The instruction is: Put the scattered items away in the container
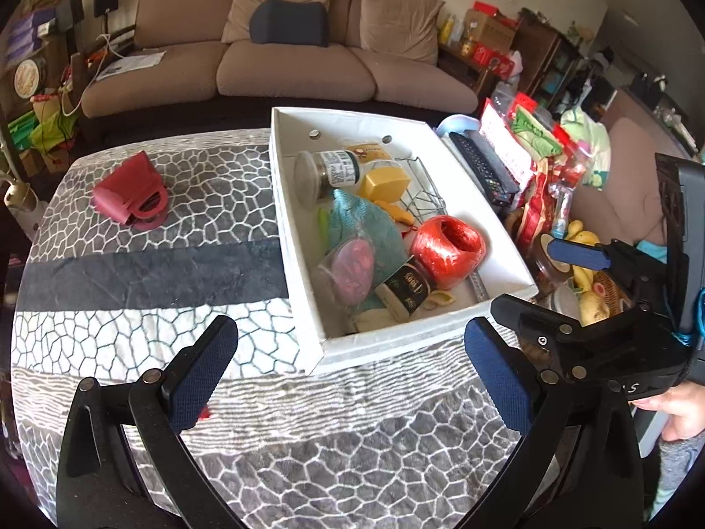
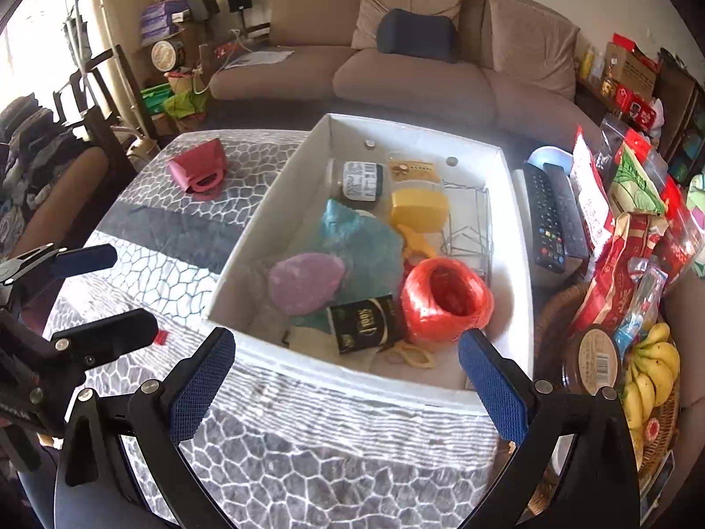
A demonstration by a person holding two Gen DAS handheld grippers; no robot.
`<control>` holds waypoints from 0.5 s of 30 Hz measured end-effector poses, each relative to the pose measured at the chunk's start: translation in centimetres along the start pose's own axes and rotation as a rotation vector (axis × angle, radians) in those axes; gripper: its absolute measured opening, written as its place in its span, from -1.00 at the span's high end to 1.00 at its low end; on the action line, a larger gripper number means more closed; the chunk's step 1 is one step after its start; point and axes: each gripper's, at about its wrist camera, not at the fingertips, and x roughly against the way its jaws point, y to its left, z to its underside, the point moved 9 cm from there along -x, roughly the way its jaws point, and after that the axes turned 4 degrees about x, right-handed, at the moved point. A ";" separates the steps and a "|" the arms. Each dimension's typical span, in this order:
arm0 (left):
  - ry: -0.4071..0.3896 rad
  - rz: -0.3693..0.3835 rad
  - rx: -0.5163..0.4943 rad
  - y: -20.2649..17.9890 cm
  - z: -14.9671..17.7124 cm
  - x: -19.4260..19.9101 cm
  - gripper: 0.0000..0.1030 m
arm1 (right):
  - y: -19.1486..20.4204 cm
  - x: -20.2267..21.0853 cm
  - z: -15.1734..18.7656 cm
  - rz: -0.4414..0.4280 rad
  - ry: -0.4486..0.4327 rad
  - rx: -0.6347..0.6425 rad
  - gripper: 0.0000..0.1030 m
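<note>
Both grippers hang above the near edge of the patterned cloth [image 1: 154, 273], angled down toward the white box [image 1: 304, 273], and neither carries anything: the left gripper [image 1: 352, 366] has its blue pads spread wide with only cloth between them, and the right gripper [image 2: 348, 374] stands just as wide, framing the near wall of the box with nothing clamped. To my eye they are held back and high like this to clear the rim and survey what is left. And the box is crowded: a red ball of twine [image 2: 445, 304] sits by the near right corner, a black packet [image 2: 365, 322] beside it, a bagged pink disc [image 2: 306, 282] lying on a teal cloth [image 2: 352, 238], a yellow block [image 2: 418, 209] against a wire rack [image 2: 467, 220], and a labelled jar [image 2: 359, 180] on its side toward the far wall. One stray remains, I'd judge: the small red handbag [image 1: 130, 196], sitting alone on the far left of the cloth, well apart from the box. It looks nearer the left gripper. The remote controls [image 2: 551, 216] and snack bags [image 2: 625, 220] lie past the box's right wall.
</note>
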 end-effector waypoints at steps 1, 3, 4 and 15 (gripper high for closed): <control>-0.002 -0.006 0.012 1.1 0.5 0.6 -1.00 | 1.1 0.2 0.2 -0.002 -0.005 0.012 -1.00; -0.010 -0.023 0.038 3.7 1.5 1.7 -1.00 | 3.2 0.4 0.3 -0.017 -0.020 0.025 -1.00; -0.015 -0.034 0.055 5.2 2.0 2.2 -1.00 | 4.3 0.6 0.4 -0.031 -0.030 0.027 -1.00; -0.045 -0.150 0.391 23.1 7.5 2.5 -1.00 | 18.0 -1.5 0.3 -0.296 -0.170 0.025 -1.00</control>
